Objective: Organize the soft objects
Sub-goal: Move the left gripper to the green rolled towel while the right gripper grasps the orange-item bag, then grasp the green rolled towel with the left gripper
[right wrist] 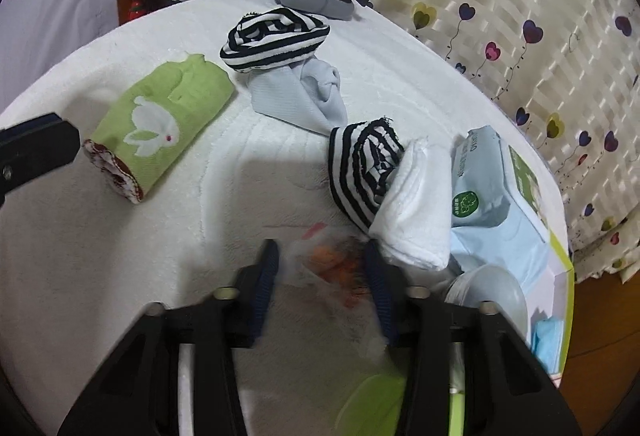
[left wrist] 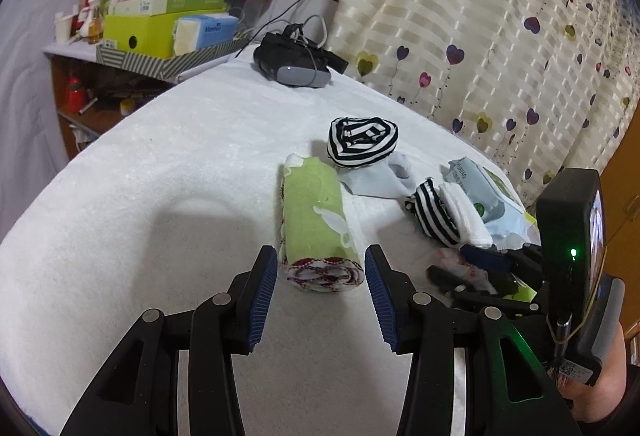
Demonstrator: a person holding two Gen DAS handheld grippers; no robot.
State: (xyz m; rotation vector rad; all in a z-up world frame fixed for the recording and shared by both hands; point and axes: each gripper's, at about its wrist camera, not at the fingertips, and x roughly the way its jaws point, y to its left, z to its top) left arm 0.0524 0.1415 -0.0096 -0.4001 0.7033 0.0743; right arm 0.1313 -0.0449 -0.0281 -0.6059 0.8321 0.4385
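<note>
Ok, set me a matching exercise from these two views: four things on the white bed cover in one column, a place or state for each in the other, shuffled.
Things:
1. green rolled towel
2. striped bundle
3. wipes pack
4. black headset

Places or states:
A. at the far end of the bed cover, cables attached
B. lying ahead of the open jaws of the left gripper
C. resting on pale blue cloth
D. beside the folded white cloth, near the curtain side

Pairs: 1-B, 2-C, 3-D, 4-A
</note>
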